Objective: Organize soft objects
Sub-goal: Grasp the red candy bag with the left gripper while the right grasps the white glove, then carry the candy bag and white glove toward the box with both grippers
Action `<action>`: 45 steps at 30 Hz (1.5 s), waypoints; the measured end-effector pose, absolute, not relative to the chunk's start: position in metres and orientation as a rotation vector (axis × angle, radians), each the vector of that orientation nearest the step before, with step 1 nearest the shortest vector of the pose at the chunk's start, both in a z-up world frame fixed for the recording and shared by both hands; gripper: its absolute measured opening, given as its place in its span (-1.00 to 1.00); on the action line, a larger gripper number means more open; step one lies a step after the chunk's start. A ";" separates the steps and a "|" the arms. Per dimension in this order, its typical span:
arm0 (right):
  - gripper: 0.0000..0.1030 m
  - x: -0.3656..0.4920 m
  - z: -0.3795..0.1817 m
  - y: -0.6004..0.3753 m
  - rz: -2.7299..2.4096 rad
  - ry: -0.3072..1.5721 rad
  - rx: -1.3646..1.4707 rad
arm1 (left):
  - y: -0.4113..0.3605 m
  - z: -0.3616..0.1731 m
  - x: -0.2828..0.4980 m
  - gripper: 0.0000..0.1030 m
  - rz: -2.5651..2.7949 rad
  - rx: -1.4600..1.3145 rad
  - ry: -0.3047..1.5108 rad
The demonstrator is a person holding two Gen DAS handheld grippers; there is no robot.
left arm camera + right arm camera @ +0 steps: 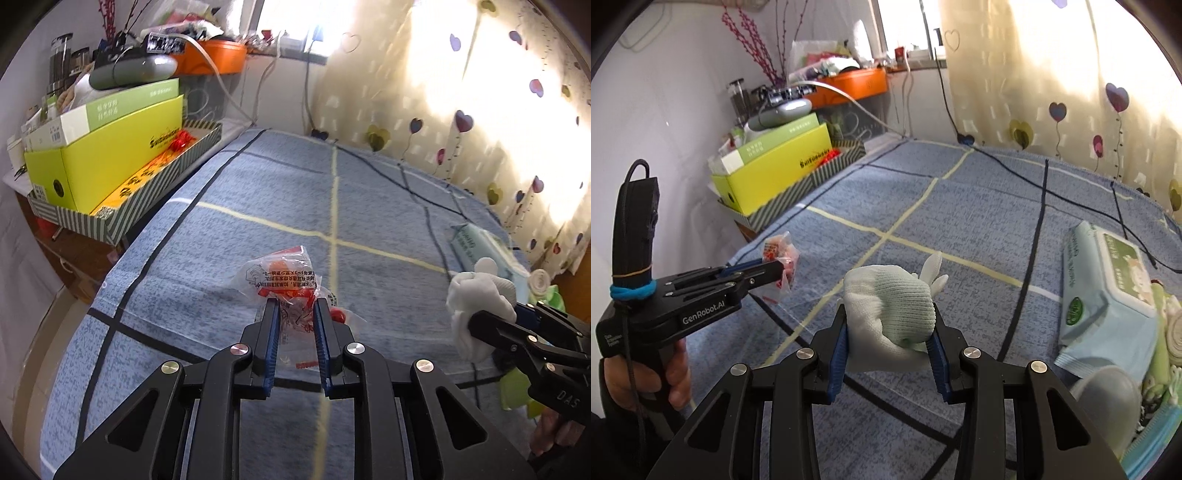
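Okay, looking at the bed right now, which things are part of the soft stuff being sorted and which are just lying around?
In the job:
- clear plastic packet, clamped in the left gripper
- white knit glove, clamped in the right gripper

Just lying about:
- wet wipes pack on the blue blanket
- yellow box beside the bed
- orange tub

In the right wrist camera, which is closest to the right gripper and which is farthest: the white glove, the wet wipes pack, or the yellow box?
1. White glove: clamped in the right gripper, nearest.
2. Wet wipes pack: on the blue blanket, to the right.
3. Yellow box: far left, beside the bed, farthest.
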State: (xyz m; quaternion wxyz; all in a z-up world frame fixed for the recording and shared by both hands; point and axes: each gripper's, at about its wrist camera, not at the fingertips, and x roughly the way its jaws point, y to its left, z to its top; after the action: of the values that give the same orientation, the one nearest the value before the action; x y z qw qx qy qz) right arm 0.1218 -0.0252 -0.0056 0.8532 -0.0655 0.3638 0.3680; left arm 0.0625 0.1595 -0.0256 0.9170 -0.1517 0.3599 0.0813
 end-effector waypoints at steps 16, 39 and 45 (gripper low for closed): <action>-0.28 0.088 0.022 -0.086 0.731 0.667 -0.078 | 0.091 0.014 0.041 -0.63 0.030 -0.268 0.649; -0.28 0.068 0.037 -0.181 0.611 0.588 0.004 | -0.012 0.044 0.042 -0.63 -0.160 -0.154 0.612; -0.28 0.068 0.035 -0.197 0.585 0.587 0.021 | -0.031 0.045 0.046 -0.63 -0.195 -0.134 0.616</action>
State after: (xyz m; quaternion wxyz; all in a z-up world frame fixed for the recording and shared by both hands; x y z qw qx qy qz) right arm 0.0681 -0.1967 0.0354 0.9153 0.0104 0.2850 0.2844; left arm 0.0459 -0.0306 0.0454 0.9461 -0.0659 0.3024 -0.0958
